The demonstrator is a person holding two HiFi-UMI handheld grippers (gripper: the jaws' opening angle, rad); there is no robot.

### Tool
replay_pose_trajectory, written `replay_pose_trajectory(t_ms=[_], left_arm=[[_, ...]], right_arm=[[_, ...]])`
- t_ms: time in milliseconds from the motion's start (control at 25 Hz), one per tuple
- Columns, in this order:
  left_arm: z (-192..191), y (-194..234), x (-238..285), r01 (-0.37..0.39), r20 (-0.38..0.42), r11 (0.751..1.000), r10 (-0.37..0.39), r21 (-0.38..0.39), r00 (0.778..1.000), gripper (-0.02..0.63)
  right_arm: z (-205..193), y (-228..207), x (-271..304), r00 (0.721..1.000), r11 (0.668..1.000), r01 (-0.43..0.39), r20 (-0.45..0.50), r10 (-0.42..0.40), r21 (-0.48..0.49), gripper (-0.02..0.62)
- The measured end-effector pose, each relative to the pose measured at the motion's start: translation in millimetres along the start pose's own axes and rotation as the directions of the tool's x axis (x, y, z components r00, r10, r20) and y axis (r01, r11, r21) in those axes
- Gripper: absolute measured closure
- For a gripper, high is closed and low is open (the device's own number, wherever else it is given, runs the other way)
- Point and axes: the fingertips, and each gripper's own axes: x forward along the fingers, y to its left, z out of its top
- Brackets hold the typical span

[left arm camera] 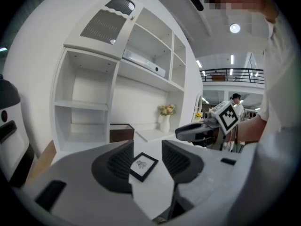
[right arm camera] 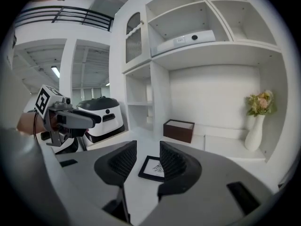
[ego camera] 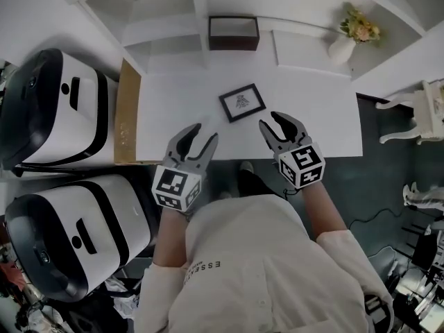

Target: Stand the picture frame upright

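A slim black rectangular picture frame is lying flat on the smooth white tabletop, just beyond the left gripper and right gripper, both hovering released and empty with ribbed jaws apart, while a white vase is holding pale flowers

Open hall, white shelving, railed mezzanine

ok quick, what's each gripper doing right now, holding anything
left gripper: open, holding nothing
right gripper: open, holding nothing; the picture frame lies flat ahead of both, untouched
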Motion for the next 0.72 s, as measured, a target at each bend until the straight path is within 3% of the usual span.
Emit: replay_pose_trajectory(t_ms=[360,720], left_arm=[[-5.3,23.1,57.0,-0.082,-0.041,0.993,0.079,-0.082,0.996,0.433],[-26.0,34.1,85.0,-0.134,-0.107,0.985,0.123,-0.112,0.987,0.433]], right_arm=[[-32.0,-52.0,64.0,0.979,0.993,-0.113,-0.173,0.107,-0.024,0.436],[-97.4,-81.2,126.0,0.915,0.985,-0.172,-0.368,0.166,0.016,0.436]])
